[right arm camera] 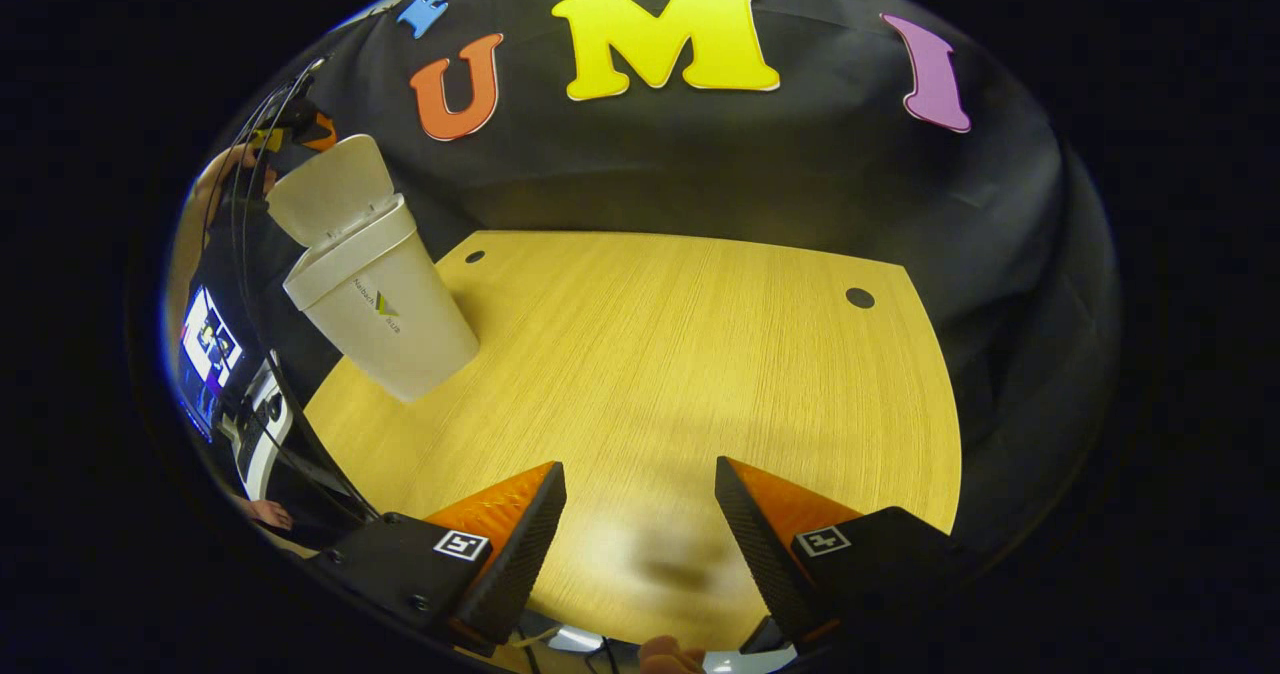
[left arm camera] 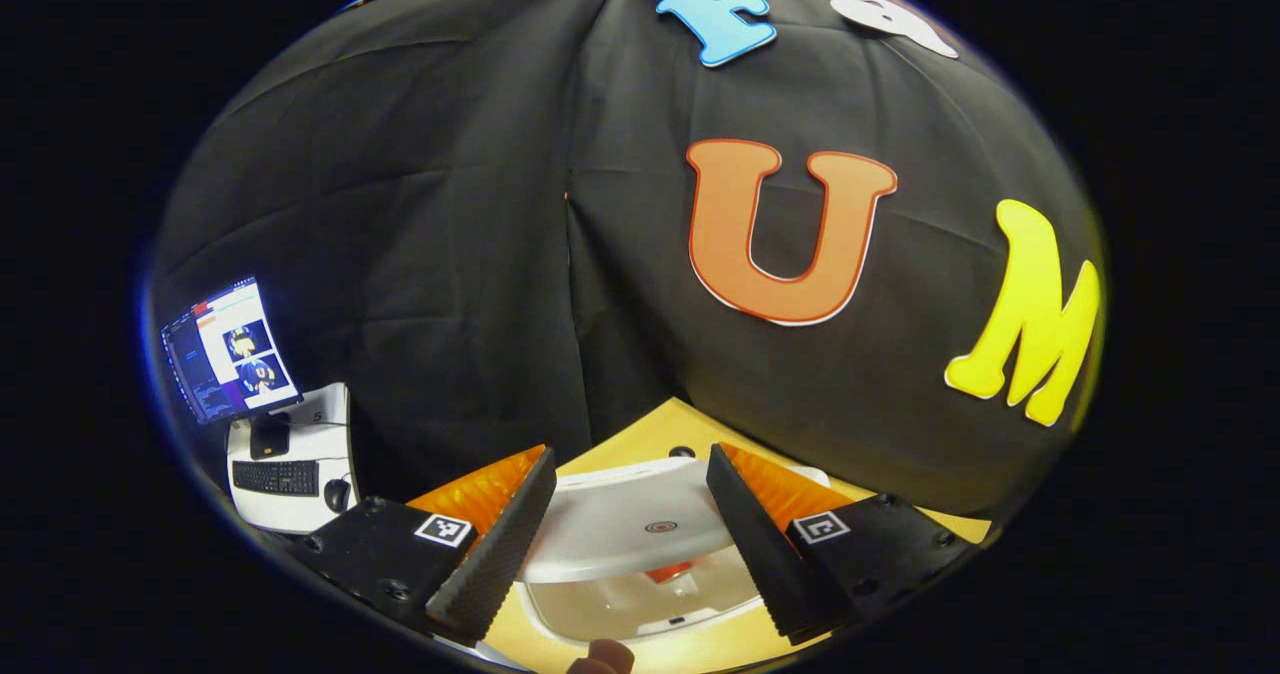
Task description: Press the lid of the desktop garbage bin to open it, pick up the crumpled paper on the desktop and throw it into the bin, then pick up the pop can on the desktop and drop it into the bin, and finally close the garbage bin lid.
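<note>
- The left hand-held gripper hangs above the garbage bin, fingers spread apart and holding nothing; its raised lid sits between them, with something red-orange inside the bin.
- The right hand-held gripper hovers over the wooden surface, fingers apart and empty.
- The right gripper view shows the bin standing at the surface's far left, lid tilted up.
- The left gripper view shows a monitor and keyboard off to the side.

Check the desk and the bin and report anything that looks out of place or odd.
Nothing stands out. The bin stands on the wooden desk with its lid tipped up, and something red-orange lies inside. Both the left gripper and the right gripper are open.
</note>
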A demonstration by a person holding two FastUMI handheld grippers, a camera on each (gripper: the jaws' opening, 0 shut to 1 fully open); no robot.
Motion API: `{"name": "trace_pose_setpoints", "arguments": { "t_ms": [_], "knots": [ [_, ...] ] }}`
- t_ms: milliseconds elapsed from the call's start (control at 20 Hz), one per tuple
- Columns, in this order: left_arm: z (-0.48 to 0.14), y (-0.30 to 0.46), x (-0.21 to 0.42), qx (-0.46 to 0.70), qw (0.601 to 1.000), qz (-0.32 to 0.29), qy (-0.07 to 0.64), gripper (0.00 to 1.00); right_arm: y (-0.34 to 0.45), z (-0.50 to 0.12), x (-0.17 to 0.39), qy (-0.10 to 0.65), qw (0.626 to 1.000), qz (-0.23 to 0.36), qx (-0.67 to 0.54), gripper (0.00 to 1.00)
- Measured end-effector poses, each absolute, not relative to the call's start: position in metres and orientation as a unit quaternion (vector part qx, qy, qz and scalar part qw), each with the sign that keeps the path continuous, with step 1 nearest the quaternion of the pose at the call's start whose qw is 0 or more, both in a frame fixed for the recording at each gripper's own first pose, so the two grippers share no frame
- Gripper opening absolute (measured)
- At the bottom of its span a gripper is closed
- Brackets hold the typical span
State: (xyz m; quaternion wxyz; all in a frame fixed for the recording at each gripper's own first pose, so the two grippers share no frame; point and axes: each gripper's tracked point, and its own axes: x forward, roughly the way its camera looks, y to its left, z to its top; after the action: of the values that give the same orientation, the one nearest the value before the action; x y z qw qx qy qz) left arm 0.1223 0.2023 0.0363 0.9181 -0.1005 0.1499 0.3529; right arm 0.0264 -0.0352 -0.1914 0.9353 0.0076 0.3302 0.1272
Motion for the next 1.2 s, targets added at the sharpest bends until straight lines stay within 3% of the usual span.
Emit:
{"name": "trace_pose_setpoints", "arguments": {
  "t_ms": [150, 650, 1200],
  "knots": [
    [0.022, 0.188, 0.114, -0.093, 0.918, 0.356, 0.149, 1.0, -0.042, -0.192, 0.022, 0.327, 0.935, 0.137, -0.003, 0.95],
    [-0.075, 0.145, 0.099, -0.093, 0.906, 0.325, 0.255, 0.98, -0.052, -0.206, 0.013, 0.34, 0.929, 0.149, -0.01, 0.95],
    [-0.082, 0.153, 0.103, -0.122, 0.908, 0.328, 0.229, 1.0, -0.03, -0.214, 0.015, 0.347, 0.926, 0.152, -0.005, 0.94]
  ]
}}
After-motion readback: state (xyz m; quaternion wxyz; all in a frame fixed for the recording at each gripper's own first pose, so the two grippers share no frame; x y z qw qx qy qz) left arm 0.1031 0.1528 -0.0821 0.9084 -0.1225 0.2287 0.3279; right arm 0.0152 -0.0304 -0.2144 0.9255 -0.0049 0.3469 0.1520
